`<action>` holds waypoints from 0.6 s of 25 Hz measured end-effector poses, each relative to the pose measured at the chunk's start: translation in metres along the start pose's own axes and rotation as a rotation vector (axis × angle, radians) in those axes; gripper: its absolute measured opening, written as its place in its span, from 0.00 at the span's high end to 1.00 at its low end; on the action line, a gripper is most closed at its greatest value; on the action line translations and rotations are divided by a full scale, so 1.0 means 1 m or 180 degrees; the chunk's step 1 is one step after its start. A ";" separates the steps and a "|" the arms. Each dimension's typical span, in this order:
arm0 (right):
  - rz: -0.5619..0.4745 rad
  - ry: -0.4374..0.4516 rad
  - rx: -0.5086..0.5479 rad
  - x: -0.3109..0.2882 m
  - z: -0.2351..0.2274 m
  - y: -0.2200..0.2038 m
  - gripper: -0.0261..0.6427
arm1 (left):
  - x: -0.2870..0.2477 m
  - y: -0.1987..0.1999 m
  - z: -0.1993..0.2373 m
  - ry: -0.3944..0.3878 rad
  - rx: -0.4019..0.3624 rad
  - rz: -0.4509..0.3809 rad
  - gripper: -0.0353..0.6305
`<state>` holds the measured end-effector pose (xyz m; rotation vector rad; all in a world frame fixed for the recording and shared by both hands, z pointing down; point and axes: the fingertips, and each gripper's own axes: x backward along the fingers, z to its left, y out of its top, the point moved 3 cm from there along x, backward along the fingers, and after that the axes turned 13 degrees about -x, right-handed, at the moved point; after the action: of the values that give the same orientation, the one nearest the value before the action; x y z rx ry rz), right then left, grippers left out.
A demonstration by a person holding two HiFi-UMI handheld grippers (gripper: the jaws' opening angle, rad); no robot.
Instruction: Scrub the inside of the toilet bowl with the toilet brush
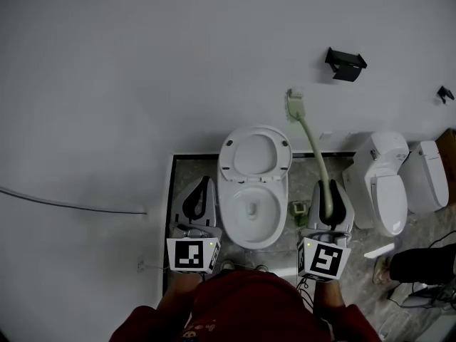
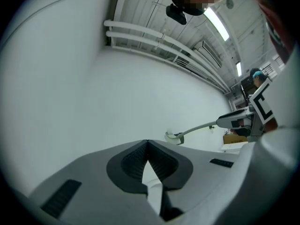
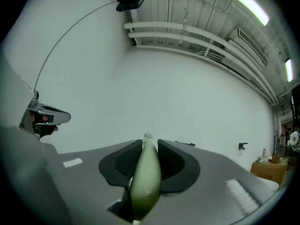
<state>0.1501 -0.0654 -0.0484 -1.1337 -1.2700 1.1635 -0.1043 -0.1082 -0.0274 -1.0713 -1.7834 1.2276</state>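
Two fingers [image 3: 123, 165] of the right gripper [image 3: 150, 146] are clamped on the thick green grip end of the toilet brush [image 3: 146, 182], and the handle fills the gap between them. The left gripper [image 2: 148, 145] has its fingers closed tip to tip with nothing between them. From the right gripper the handle curves up and away. The brush head is raised in front of the wall, above and to the right of the toilet bowl [image 1: 249, 209], not inside it.

Handling, as judged: the brush is light. Its long thin handle probably flexes a little, and the smooth plastic may twist in the grip under scrubbing load. The present hold on the thick end gives full reach, so a firm clamp is advised.

Surroundings: the lid [image 1: 254, 154] stands raised, leaving the bowl open. A small green object [image 1: 299, 209], possibly the brush holder, sits on the floor just beside the bowl's right side. Two more toilets [image 1: 381, 184] stand near the floor's right edge. A black bracket [image 1: 345, 64] hangs on the wall. Nothing appears to block the path down into the bowl.
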 end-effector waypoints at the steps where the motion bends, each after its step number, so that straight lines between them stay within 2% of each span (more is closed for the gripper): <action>1: -0.0064 -0.0004 0.0045 -0.002 0.001 0.005 0.79 | 0.000 0.006 0.003 0.0007 -0.0027 -0.0047 0.94; 6: -0.0200 0.0008 0.0190 -0.010 0.009 0.014 0.79 | 0.003 0.008 0.016 0.0064 -0.0140 -0.0063 0.94; 15: -0.0188 0.0057 0.0281 -0.016 0.017 0.021 0.79 | -0.001 0.008 0.018 0.0067 -0.0098 -0.0038 0.94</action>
<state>0.1337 -0.0795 -0.0709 -1.0332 -1.2188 1.1518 -0.1175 -0.1137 -0.0408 -1.0855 -1.7955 1.1811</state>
